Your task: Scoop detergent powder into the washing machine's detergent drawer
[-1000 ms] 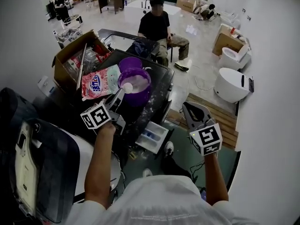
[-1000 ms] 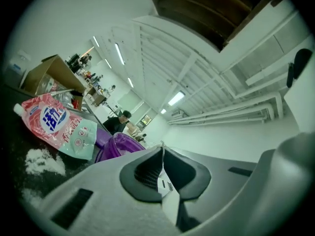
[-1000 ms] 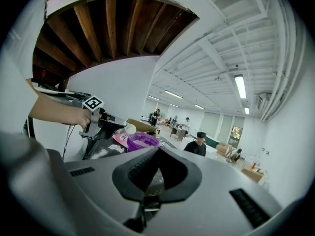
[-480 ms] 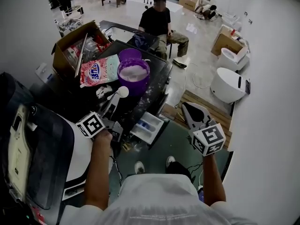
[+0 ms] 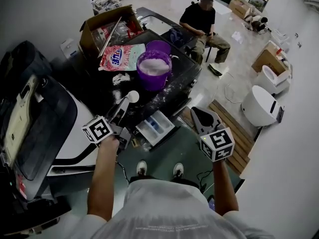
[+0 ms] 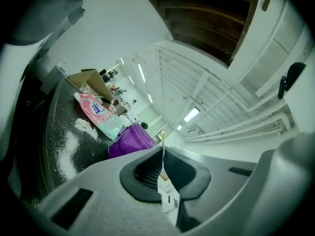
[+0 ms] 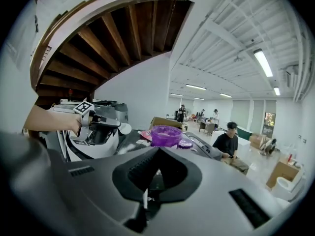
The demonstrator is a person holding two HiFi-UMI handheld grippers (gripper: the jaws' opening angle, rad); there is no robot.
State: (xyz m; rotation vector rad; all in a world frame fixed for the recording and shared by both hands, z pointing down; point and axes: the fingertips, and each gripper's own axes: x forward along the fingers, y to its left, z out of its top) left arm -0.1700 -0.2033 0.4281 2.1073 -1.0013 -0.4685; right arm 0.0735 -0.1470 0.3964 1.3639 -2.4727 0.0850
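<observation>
My left gripper (image 5: 119,113) is shut on the handle of a white scoop (image 5: 131,97), whose round bowl hangs over the dark washer top between the purple bucket (image 5: 154,68) and the open detergent drawer (image 5: 155,127). White powder fills the bucket. In the left gripper view the handle shows as a thin white edge (image 6: 163,162) pinched between the pads, with the bucket (image 6: 129,139) beyond. My right gripper (image 5: 197,113) is held in the air to the right of the drawer, shut with nothing in it. The right gripper view shows the left gripper (image 7: 96,124), the scoop (image 7: 124,128) and the bucket (image 7: 166,134).
A pink detergent bag (image 5: 121,57) lies by the bucket, and spilled powder (image 5: 119,78) dusts the top. A cardboard box (image 5: 107,26) stands behind. A seated person (image 5: 202,21) is beyond the machine. Another washer (image 5: 37,118) stands at my left, and a white toilet (image 5: 260,106) at the right.
The left gripper has drawn the scoop out of the purple bucket and back toward me, nearer the drawer. The right gripper has stayed beside the drawer.
</observation>
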